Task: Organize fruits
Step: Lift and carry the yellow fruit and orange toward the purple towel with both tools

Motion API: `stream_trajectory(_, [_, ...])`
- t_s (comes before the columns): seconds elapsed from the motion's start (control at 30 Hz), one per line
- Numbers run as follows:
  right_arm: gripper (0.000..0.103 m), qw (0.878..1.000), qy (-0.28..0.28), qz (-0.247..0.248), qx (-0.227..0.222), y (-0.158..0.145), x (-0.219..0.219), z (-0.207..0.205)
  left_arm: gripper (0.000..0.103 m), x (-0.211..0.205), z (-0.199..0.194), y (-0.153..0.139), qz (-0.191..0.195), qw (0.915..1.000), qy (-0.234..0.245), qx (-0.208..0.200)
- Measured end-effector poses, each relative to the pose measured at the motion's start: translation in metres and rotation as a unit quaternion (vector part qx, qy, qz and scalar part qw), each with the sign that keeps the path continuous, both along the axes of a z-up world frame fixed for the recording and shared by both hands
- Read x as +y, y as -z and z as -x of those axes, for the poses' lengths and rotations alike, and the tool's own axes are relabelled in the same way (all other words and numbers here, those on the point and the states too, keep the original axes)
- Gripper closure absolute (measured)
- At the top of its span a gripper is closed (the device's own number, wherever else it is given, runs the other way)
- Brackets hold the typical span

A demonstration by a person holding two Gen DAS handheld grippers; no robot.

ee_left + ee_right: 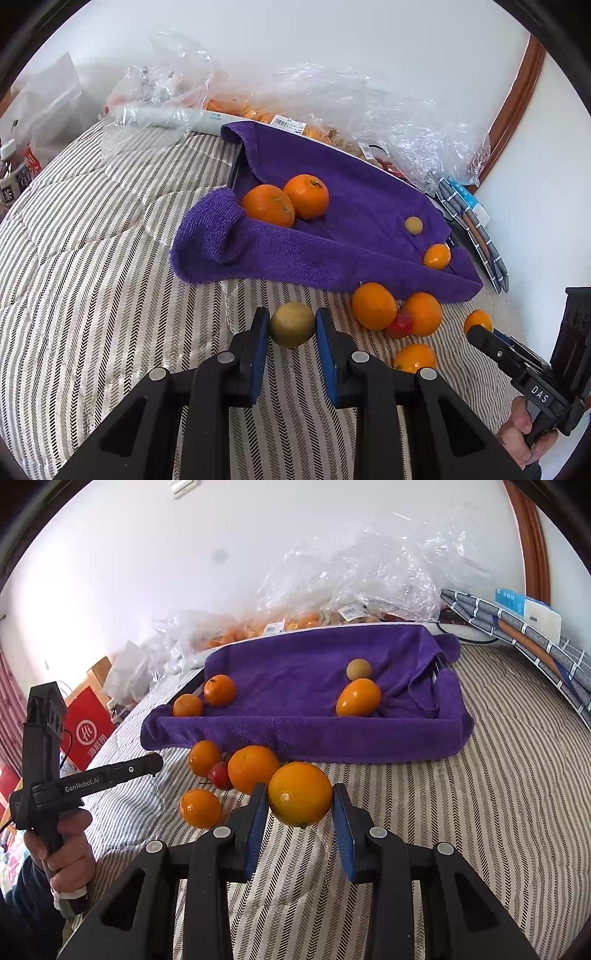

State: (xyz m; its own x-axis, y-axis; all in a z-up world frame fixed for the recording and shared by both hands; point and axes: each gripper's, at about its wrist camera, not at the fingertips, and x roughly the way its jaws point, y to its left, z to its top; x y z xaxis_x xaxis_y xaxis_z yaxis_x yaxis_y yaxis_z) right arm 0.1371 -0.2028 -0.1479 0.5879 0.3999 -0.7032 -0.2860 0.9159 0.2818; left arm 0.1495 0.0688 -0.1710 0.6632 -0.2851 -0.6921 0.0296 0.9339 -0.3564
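A greenish fruit (291, 324) is being clamped by the left gripper (291, 326) at lower centre, an orange (300, 794) by the right gripper (300, 801).

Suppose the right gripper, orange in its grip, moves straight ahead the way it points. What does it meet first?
Most likely the near wall of the purple towel-lined tray: it lies directly beyond the right gripper and its held orange. The loose orange sits just left of that line; depth is uncertain.

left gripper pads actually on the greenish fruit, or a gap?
Touching. The left wrist view shows both blue pads of the left gripper pressed against the sides of the greenish round fruit, no gap.
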Motion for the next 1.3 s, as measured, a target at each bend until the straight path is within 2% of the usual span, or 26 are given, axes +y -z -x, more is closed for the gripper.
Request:
stream_trajectory(0.3, [0.068, 1.000, 0.003, -0.015, -0.006, -0.002, -0.004, 0.002, 0.079, -0.007, 0.003, -0.003, -0.011, 0.9997, 0.021, -0.011])
stream_trajectory(0.57, [0.068, 0.999, 0.013, -0.036, 0.001, -0.001, -0.012, -0.001, 0.079, -0.007, 0.004, -0.004, -0.008, 0.9997, 0.020, -0.013])
stream_trajectory(0.87, [0.068, 1.000, 0.004, -0.019, -0.016, -0.005, -0.006, 0.005, 0.079, -0.007, 0.006, -0.005, -0.014, 0.9996, 0.019, -0.016])
stream_trajectory(1.13, [0.068, 0.999, 0.010, -0.028, -0.014, -0.004, -0.010, 0.005, 0.079, -0.009, 0.006, -0.005, -0.021, 0.9994, 0.019, -0.018])
stream_trajectory(1.3, [0.068, 1.000, 0.008, -0.024, -0.017, -0.005, -0.009, 0.006, 0.079, -0.006, 0.006, -0.006, -0.013, 0.9996, 0.011, -0.022])
